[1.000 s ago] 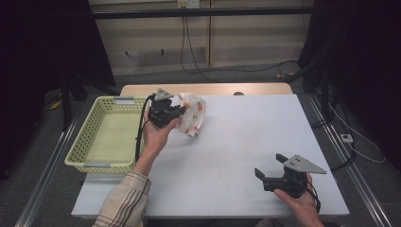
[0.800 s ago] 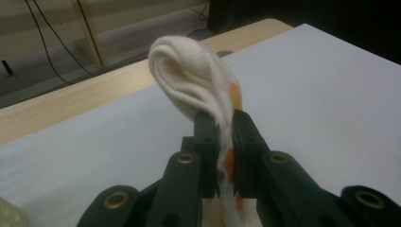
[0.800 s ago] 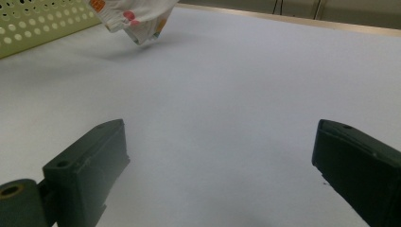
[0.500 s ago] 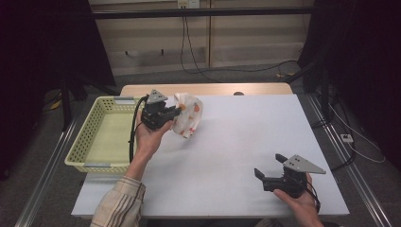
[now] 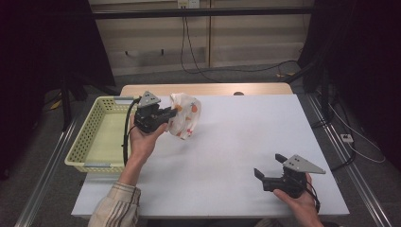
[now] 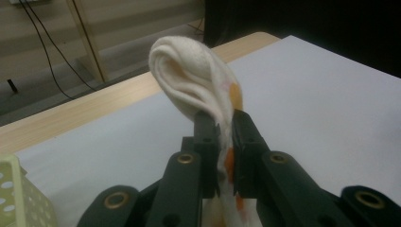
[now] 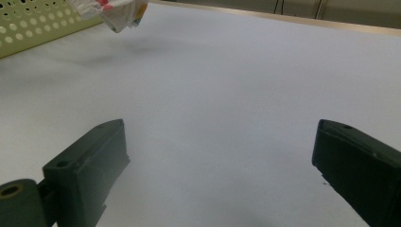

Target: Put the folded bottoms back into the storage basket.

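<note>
Moved: left tool (image 5: pixel 171 113) has carried the white cloth (image 5: pixel 185 121) a little up and toward the far-left corner of the worktop (image 5: pixel 236 142), closer to the basket; right tool has stayed put.
Basket: yellow-green perforated basket (image 5: pixel 101 137) sits at the left edge of the worktop, just beside the left hand (image 5: pixel 144 139); looks empty as far as I can see.
Left tool: pressed together, pinching the cloth. In the left gripper view the fabric is squeezed between the two black jaws and a folded lobe (image 6: pixel 194 78) stands up above them.
Cloth: white with orange and red spots, lifted off the worktop, hanging from the left tool just right of the basket's near corner.
Right tool: (image 5: pixel 268 171) spread wide, nothing between the jaws, held low over the near-right part of the worktop, well apart from the cloth.
Step (my read): carry to basket, not yet over it.
Risk: grip takes only a thin fold, so a quick swing could let it slip out short of the basket.
Risk 2: the hanging tail could snag on the basket rim and drape over the wall instead of landing inside.
</note>
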{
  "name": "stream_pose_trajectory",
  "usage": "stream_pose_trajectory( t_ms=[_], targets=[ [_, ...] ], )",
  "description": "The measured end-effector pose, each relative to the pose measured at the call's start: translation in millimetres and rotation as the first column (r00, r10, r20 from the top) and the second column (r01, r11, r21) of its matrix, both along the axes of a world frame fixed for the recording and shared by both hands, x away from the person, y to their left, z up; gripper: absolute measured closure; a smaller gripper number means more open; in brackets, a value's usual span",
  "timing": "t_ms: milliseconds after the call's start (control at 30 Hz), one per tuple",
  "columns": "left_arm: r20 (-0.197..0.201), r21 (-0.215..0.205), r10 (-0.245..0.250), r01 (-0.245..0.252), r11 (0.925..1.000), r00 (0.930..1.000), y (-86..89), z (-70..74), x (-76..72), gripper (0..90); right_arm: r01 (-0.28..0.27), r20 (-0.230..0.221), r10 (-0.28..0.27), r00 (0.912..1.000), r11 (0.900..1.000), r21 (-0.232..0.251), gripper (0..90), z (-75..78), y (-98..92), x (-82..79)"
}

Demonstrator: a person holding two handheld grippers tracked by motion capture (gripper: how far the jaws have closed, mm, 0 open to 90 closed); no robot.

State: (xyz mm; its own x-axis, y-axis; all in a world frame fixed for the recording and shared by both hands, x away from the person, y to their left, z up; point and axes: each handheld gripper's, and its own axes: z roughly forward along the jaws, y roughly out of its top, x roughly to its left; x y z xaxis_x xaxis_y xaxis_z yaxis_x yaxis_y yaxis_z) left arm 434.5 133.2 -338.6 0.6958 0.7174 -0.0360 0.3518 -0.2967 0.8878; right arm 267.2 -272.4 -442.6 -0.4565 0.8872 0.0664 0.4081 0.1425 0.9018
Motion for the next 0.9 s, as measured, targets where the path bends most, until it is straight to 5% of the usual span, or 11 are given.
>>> stream_pose_trajectory(
  t_ms=[900],
  targets=[
    [0.040,0.004,0.000,0.000,1.0000,0.9992,20.8,22.3,-19.9,83.2,-0.001,0.004,0.001,1.0000,1.000,-0.003,4.1,0.3,0.7,-0.1]
  ],
)
